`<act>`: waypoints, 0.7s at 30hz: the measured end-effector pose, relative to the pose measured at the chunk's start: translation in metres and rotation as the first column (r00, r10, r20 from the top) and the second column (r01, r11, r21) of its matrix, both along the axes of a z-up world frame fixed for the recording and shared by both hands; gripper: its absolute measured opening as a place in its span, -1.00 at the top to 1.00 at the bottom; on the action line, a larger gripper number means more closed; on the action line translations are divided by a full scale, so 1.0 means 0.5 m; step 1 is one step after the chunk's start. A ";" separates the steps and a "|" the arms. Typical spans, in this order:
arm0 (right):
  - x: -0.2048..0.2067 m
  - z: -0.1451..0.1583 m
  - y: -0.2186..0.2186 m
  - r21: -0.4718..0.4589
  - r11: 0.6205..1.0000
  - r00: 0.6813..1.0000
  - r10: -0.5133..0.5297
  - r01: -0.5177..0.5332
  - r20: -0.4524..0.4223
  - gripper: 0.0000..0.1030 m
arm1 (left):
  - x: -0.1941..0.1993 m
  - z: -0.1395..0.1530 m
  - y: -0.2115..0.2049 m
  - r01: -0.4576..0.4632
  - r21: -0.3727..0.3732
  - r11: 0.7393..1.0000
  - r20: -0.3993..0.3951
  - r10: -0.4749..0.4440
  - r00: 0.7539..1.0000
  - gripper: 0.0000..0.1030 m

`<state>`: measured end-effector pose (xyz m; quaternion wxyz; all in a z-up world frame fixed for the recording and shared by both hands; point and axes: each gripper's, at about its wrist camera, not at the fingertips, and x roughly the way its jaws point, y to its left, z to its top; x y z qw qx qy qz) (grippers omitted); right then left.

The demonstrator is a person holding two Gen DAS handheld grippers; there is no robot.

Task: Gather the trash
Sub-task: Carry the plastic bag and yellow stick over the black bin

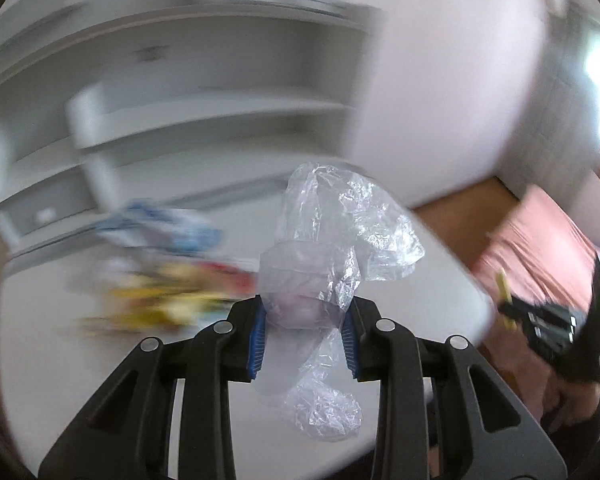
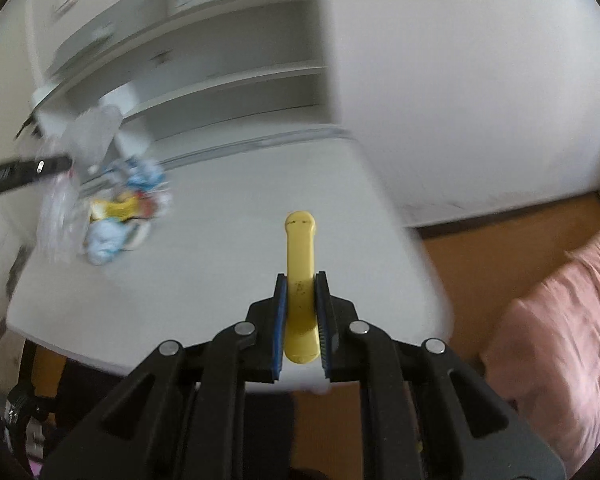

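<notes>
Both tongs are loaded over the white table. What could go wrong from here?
The left tongs pinch only a fold of the crumpled clear plastic bag; its loose tail hangs below and could slip out or snag. The right tongs hold the yellow stick-shaped piece near one end, so it may pivot or drop. The wrapper pile remains uncollected on the table.

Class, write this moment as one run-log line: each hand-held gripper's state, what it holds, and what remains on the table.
left hand-held gripper: shut on clear plastic wrap | right hand-held gripper: shut on yellow stick | wrapper pile: on white table

Both tongs [image 1: 306,330] [image 2: 302,312] clamped, angled downward
</notes>
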<state>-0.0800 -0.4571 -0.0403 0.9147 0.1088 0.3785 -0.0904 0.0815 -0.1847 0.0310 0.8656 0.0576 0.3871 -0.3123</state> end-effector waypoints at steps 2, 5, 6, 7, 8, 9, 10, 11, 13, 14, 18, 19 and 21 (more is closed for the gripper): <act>-0.077 -0.005 -0.074 0.000 0.997 0.997 -0.083 0.083 -0.005 0.72 | -0.054 -0.022 -0.091 0.098 0.001 0.995 -0.012 -0.098 0.995 0.41; -0.199 -0.031 -0.185 0.010 0.976 0.976 -0.218 0.218 -0.031 0.72 | -0.147 -0.076 -0.238 0.251 0.014 0.968 -0.051 -0.250 0.967 0.41; -0.240 -0.045 -0.221 0.016 0.965 0.964 -0.261 0.262 -0.046 0.72 | -0.181 -0.097 -0.291 0.310 0.009 0.951 -0.080 -0.308 0.948 0.41; -0.268 -0.056 -0.244 0.020 0.957 0.956 -0.289 0.290 -0.056 0.72 | -0.206 -0.110 -0.327 0.343 0.002 0.939 -0.097 -0.341 0.935 0.41; -0.303 -0.071 -0.271 0.025 0.945 0.943 -0.324 0.327 -0.068 0.72 | -0.249 -0.130 -0.387 0.397 -0.004 0.918 -0.118 -0.395 0.911 0.41; -0.335 -0.085 -0.295 0.031 0.934 0.932 -0.353 0.357 -0.080 0.72 | -0.275 -0.140 -0.421 0.427 -0.005 0.904 -0.124 -0.425 0.897 0.41; -0.375 -0.108 -0.324 0.039 0.918 0.916 -0.389 0.394 -0.098 0.72 | -0.305 -0.152 -0.458 0.456 0.001 0.890 -0.126 -0.452 0.883 0.41; -0.401 -0.125 -0.344 0.047 0.907 0.904 -0.412 0.419 -0.113 0.72 | -0.341 -0.168 -0.501 0.486 0.009 0.874 -0.134 -0.480 0.867 0.41; -0.460 -0.168 -0.387 0.067 0.879 0.876 -0.459 0.473 -0.150 0.72 | -0.400 -0.204 -0.571 0.552 0.011 0.834 -0.185 -0.541 0.820 0.41; -0.481 -0.185 -0.402 0.076 0.867 0.864 -0.475 0.492 -0.166 0.72 | -0.431 -0.227 -0.609 0.579 0.024 0.815 -0.213 -0.562 0.799 0.41; -0.551 -0.257 -0.442 0.105 0.830 0.826 -0.517 0.548 -0.225 0.72 | -0.527 -0.328 -0.722 0.645 0.128 0.754 -0.282 -0.596 0.752 0.41; -0.564 -0.276 -0.451 0.115 0.821 0.818 -0.524 0.559 -0.238 0.72 | -0.547 -0.360 -0.747 0.652 0.153 0.743 -0.308 -0.591 0.746 0.41; -0.579 -0.308 -0.456 0.131 0.807 0.806 -0.532 0.575 -0.258 0.72 | -0.567 -0.410 -0.777 0.659 0.179 0.731 -0.355 -0.576 0.736 0.41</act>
